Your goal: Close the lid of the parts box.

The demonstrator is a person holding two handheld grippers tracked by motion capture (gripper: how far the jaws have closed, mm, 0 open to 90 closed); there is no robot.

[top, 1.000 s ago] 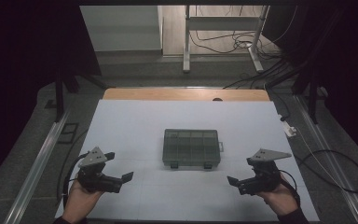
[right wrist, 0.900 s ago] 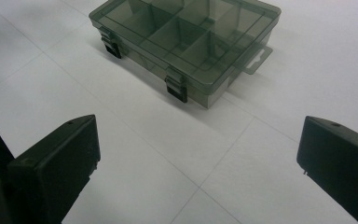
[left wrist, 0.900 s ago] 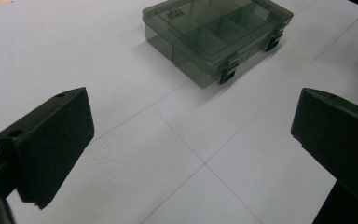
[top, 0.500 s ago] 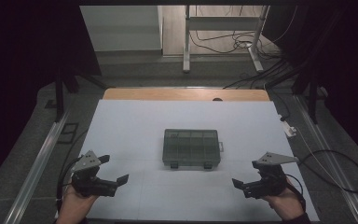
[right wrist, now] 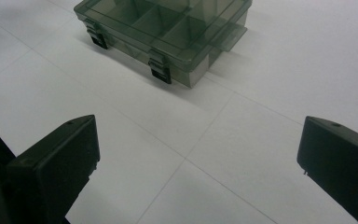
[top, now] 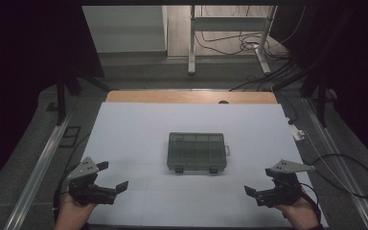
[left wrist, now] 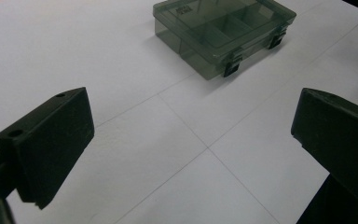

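The high view is dim, its edges sunk in black, with the white worktop (top: 139, 134) evenly lit. In both gripper views the near fingers (left wrist: 51, 140) blur; beyond them the box (left wrist: 223, 28) casts a soft shadow.

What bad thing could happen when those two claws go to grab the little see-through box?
The compartment box sits closed on the smooth white table, so a push from just one side might slide it away. Its two dark latches are small, and a jaw could slip off them. The left gripper and right gripper are both open and apart from the box, so closing in unevenly could turn it.
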